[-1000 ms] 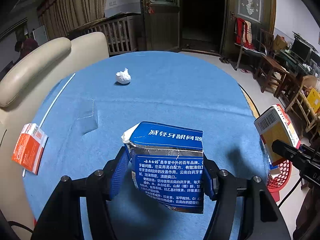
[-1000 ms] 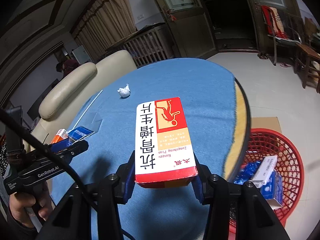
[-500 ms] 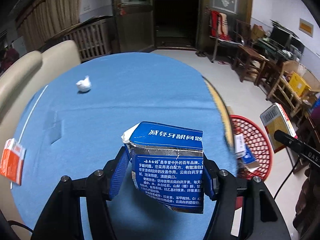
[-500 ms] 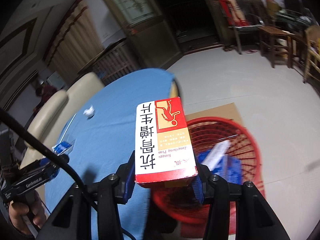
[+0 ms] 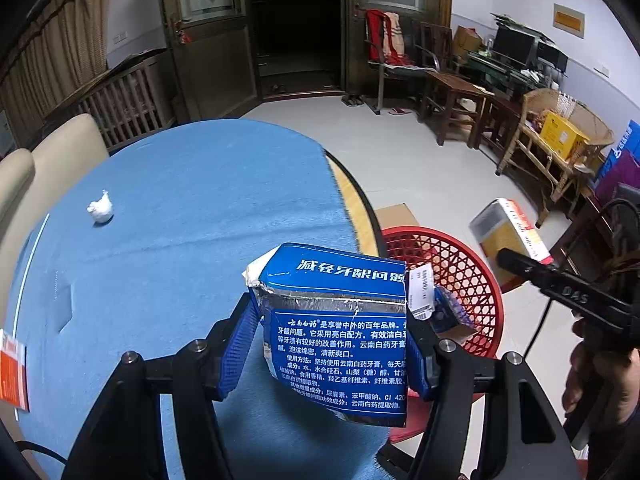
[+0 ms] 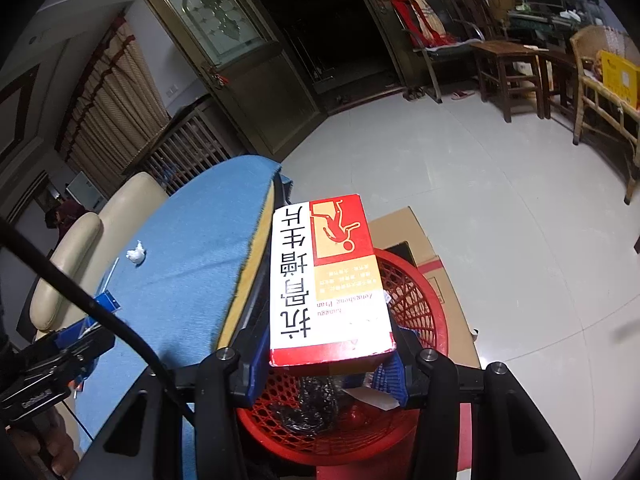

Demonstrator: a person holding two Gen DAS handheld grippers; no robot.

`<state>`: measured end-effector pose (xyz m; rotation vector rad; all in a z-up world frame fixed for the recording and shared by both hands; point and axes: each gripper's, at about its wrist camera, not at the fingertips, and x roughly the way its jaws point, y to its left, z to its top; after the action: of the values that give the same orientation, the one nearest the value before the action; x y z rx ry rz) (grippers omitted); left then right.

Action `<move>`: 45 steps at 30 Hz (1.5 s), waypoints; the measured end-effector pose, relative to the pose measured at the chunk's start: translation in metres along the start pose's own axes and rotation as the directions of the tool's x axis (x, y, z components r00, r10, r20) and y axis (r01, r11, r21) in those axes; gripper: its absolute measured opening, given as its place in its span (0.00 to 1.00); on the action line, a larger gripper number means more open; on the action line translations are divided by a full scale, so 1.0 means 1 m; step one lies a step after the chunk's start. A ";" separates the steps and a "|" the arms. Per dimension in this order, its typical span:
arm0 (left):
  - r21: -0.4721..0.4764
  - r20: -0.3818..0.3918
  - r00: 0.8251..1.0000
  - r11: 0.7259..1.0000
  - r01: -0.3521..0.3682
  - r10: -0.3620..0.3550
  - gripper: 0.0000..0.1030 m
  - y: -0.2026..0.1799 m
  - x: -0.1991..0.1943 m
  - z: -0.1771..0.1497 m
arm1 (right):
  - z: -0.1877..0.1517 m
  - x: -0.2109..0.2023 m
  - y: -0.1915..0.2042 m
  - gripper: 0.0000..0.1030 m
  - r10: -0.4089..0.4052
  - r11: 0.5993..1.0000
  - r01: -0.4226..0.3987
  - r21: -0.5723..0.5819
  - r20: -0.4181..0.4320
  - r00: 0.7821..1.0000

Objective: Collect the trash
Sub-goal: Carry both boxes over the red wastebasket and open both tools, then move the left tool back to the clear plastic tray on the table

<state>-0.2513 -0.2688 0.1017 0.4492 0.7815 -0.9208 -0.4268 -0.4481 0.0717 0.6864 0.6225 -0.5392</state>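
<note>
My left gripper (image 5: 332, 356) is shut on a torn blue toothpaste box (image 5: 340, 328), held above the blue table's right edge, beside the red mesh basket (image 5: 452, 272) on the floor. My right gripper (image 6: 324, 364) is shut on a red and white medicine box (image 6: 328, 276) and holds it above the same basket (image 6: 416, 304), which holds several boxes and a dark bag. The right gripper with its box also shows in the left wrist view (image 5: 516, 240). A crumpled white tissue (image 5: 100, 210) lies far left on the table.
An orange box (image 5: 12, 376) lies at the table's left edge. A flat cardboard sheet (image 6: 416, 232) lies under the basket. Beige chairs (image 6: 92, 240) stand behind the table. Wooden chairs and a side table (image 5: 452, 92) stand across the tiled floor.
Both grippers have swung right, off the table toward the red basket. The right gripper's box now hangs over the basket; the left one's box is near the table's edge.
</note>
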 end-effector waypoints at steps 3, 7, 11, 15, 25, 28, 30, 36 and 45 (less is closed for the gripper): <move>0.000 -0.003 1.000 1.000 0.006 -0.006 0.65 -0.005 0.003 0.003 | 0.001 0.007 -0.002 0.49 -0.002 1.000 0.002 0.004 -0.010 1.000; 0.005 -0.010 1.000 1.000 0.019 -0.019 0.65 -0.008 0.009 0.005 | 0.004 0.017 -0.003 0.51 -0.004 1.000 0.004 0.009 -0.027 1.000; 0.012 -0.018 0.999 0.999 0.033 -0.033 0.65 -0.014 0.014 0.007 | 0.004 0.033 -0.008 0.74 -0.028 0.999 0.030 0.022 -0.072 0.997; 0.023 -0.026 0.999 0.999 0.044 -0.043 0.65 -0.018 0.019 0.007 | 0.005 0.036 -0.013 0.76 -0.017 0.998 0.021 0.055 -0.078 0.997; 0.070 -0.062 0.993 0.992 0.104 -0.100 0.65 -0.044 0.036 0.015 | 0.014 0.016 -0.026 0.76 -0.025 0.992 0.028 0.119 -0.027 0.999; 0.085 -0.072 0.990 0.988 0.125 -0.119 0.65 -0.055 0.042 0.019 | 0.017 0.010 -0.030 0.76 -0.026 0.990 0.028 0.137 -0.014 1.000; 0.097 -0.077 0.989 0.986 0.137 -0.130 0.65 -0.063 0.047 0.022 | 0.020 0.006 -0.034 0.76 -0.028 0.989 0.028 0.148 -0.002 1.000; 0.118 -0.086 0.985 0.980 0.161 -0.151 0.65 -0.074 0.055 0.027 | 0.026 -0.003 -0.040 0.76 -0.031 0.985 0.027 0.173 0.021 0.999; 0.188 -0.149 0.972 0.960 0.208 -0.182 0.74 -0.097 0.076 0.033 | 0.037 -0.009 -0.038 0.76 -0.024 0.984 0.015 0.179 0.050 0.998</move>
<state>-0.2917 -0.3836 0.0624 0.6236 0.8656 -1.1711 -0.4447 -0.4971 0.0844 0.8331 0.5363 -0.6347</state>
